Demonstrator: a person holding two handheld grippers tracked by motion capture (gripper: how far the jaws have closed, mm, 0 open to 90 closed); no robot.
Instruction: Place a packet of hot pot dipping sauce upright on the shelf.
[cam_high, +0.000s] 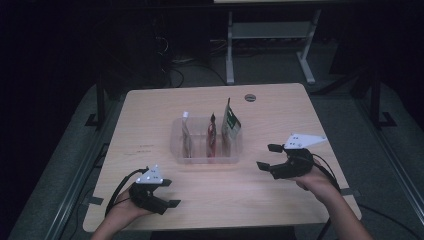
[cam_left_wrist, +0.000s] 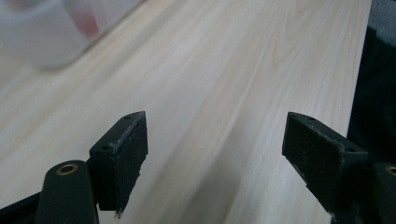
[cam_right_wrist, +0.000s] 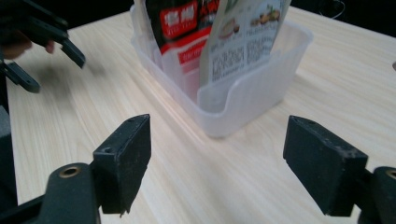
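Observation:
A clear plastic bin (cam_high: 235, 150) stands at the middle of the wooden table (cam_high: 150, 115) and holds three upright packets: a pale one (cam_high: 186, 134), a red one (cam_high: 212, 133) and a green-and-white one (cam_high: 230, 125). My left gripper (cam_high: 170, 193) is open near the front left edge, well short of the bin, nothing between its jaws. My right gripper (cam_high: 269, 157) is open to the right of the bin, pointing at it. In the right gripper view the bin (cam_right_wrist: 252, 93) sits just past the open jaws, and the left gripper (cam_right_wrist: 51, 51) shows far off.
A round grommet (cam_high: 250, 97) sits near the table's far edge. Beyond the table stand a white desk frame (cam_high: 235, 50) and cables on a dark floor. In the left gripper view, the blurred bin (cam_left_wrist: 51, 32) is at top left and the table edge (cam_left_wrist: 359, 84) runs at right.

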